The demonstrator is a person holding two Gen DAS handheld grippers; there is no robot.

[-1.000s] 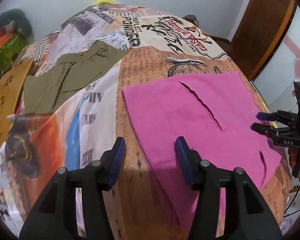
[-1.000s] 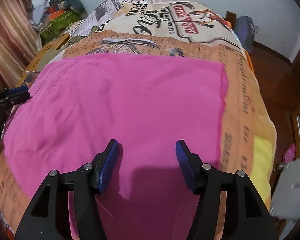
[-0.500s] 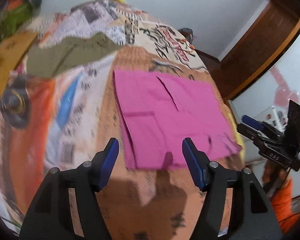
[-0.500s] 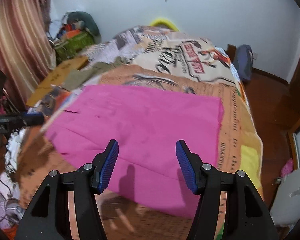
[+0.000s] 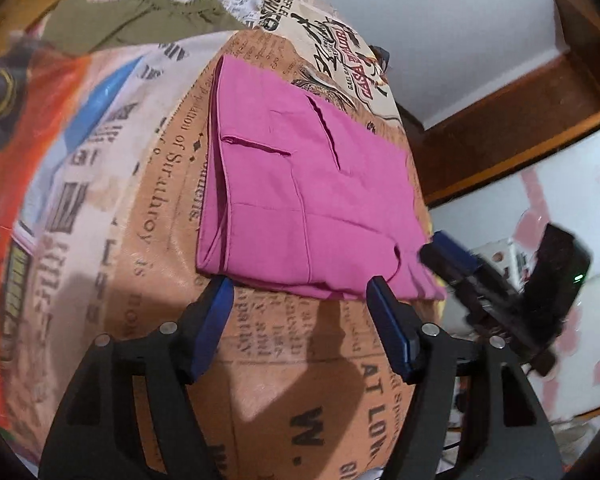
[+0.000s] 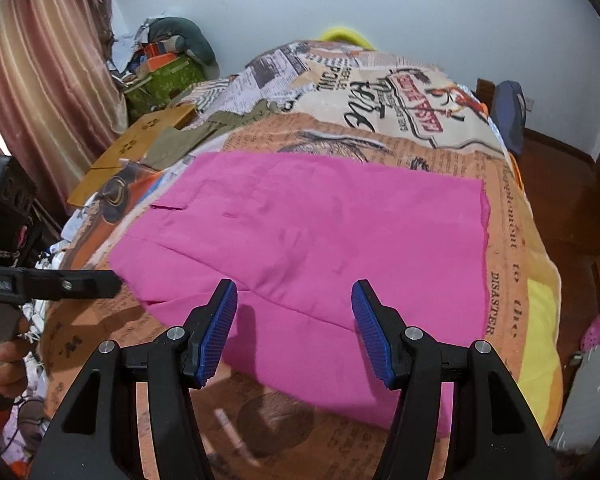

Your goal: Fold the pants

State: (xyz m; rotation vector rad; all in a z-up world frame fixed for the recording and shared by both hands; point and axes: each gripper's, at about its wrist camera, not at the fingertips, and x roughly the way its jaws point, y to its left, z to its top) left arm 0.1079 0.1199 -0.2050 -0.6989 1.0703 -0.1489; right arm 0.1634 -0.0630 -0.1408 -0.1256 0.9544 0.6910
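Observation:
Pink pants (image 5: 300,200) lie folded flat in a rectangle on the newspaper-print bedspread (image 5: 168,208); they also show in the right wrist view (image 6: 320,240). My left gripper (image 5: 300,320) is open and empty, held above the bed just short of the pants' near edge. My right gripper (image 6: 294,328) is open and empty, above the pants' near edge. The right gripper shows at the right of the left wrist view (image 5: 460,256). The left gripper's arm shows at the left of the right wrist view (image 6: 60,284).
An olive-green garment (image 5: 132,20) lies on the bed's far left, also in the right wrist view (image 6: 188,140). A cardboard sheet (image 6: 132,152) lies beside it. A curtain (image 6: 48,80), piled clutter (image 6: 168,64) and a wooden door frame (image 5: 520,120) surround the bed.
Both grippers have pulled back and up from the pants, which now lie farther off. The left wrist view has swung right. Both stay open.

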